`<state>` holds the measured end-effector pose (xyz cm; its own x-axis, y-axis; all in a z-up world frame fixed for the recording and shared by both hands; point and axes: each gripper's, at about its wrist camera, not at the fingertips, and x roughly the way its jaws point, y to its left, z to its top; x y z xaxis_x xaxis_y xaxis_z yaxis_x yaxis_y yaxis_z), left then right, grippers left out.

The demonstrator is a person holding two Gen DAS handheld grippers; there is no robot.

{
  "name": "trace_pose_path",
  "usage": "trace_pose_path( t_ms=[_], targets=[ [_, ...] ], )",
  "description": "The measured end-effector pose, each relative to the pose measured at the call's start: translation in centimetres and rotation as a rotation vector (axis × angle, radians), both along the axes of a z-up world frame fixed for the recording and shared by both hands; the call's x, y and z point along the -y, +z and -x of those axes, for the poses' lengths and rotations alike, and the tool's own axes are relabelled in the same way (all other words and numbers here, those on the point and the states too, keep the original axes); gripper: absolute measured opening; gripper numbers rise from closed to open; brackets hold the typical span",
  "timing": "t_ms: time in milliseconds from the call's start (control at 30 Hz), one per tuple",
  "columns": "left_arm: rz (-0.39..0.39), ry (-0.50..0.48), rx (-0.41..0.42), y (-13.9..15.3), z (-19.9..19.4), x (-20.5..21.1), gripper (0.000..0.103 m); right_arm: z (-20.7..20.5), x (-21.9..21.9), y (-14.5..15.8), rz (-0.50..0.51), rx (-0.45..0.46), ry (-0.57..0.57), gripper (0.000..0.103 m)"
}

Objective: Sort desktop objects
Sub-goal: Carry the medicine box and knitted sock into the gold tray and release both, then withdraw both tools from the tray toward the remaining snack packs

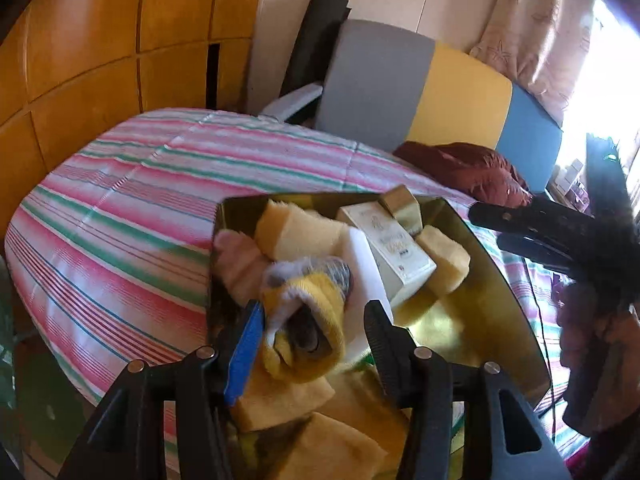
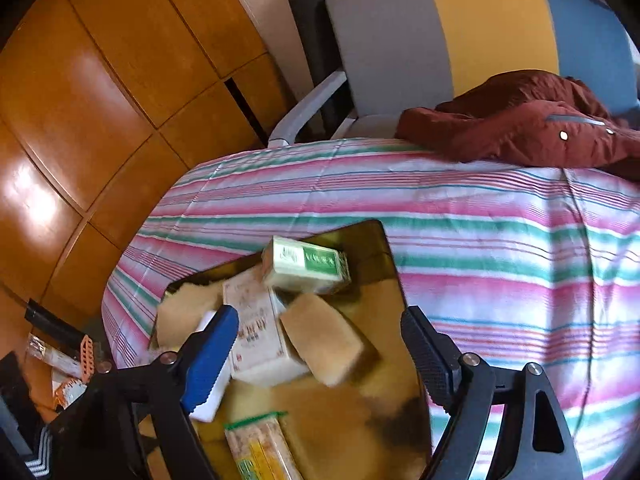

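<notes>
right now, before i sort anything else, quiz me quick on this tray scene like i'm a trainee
1. True or false: the dark red padded jacket lies inside the shiny gold metal tray.
2. What sits between the left gripper's jaws? A rolled yellow-and-grey sock; B blue mug; C metal spoon.
3. Fill in: the right gripper's jaws stand ___.
Key: 1 false; 2 A; 3 open.

cloth [image 2: 500,240] – pink, green, white stripes | tray [image 1: 492,264] – gold | jacket [image 2: 520,128] – maroon | sock [image 1: 308,320] – yellow, grey
</notes>
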<state>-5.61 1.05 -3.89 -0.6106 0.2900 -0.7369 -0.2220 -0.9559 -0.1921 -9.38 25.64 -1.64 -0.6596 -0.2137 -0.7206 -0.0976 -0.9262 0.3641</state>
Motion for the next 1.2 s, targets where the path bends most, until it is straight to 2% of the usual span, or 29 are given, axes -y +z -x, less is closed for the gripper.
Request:
trace_pose_path(
  t_ms=[200, 433, 500, 600, 767, 933, 1200],
  targets=[
    [-0.027, -0.017, -0.021, 1.3, -0.7, -0.2, 0.053, -3.6, -0.1, 0.5, -0.057, -0.013, -0.008, 0.090],
    [-0.015, 0.000, -0.024, 1.7, -1.4, 0.9, 0.053, -7.6, -0.2, 1.3, -0.098, -0.041, -0.035, 0.096],
    [-0.013, 0.010, -0.036, 1.8, -2.0, 1.6, 0.053, -8.6, -0.2, 1.2, -0.109, -0.044, -0.045, 0.096],
    [0.034, 0.035, -0.056, 1.8, -2.7, 2.3, 0.052, -9.8, -0.4, 1.0, -0.103, -0.038, -0.054, 0.096],
    [0.007, 0.052, -0.041, 1.9, -3.0, 3.3, 0.052, -11.4, -0.8, 0.6, -0.116, -0.024, -0.070, 0.096],
    [0.000, 0.000, -0.067, 3.1, -3.6, 1.5, 0.053, -13.1, -2.1, 0.4, -0.136, -0.005, -0.102, 0.097],
    [0.047, -0.159, -0.112, 4.6, -5.4, -5.0, 0.053, -16.4, -6.3, 0.8, -0.159, 0.013, -0.216, 0.099]
  ],
)
